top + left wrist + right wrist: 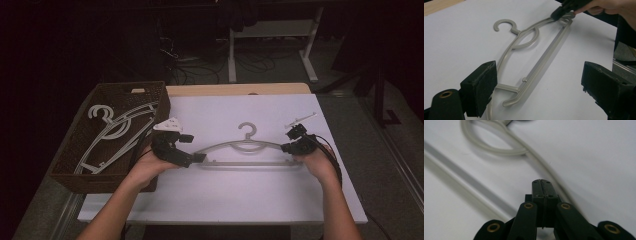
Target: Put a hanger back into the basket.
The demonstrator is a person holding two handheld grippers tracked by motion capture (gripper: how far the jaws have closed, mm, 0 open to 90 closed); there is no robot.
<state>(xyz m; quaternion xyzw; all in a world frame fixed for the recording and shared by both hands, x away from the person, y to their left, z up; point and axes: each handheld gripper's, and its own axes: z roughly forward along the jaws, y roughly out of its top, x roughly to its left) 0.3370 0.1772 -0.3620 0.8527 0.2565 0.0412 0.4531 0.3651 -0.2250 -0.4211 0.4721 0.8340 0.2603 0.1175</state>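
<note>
High view: left tool [199, 159] spread wide at one end of a grey hanger [245, 148] on the bench [225, 200]; right tool [286, 148] closed tight at the other end

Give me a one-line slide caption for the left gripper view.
Open left claw straddles the near end of a grey hanger on the white table; the right claw meets its far end.
</note>
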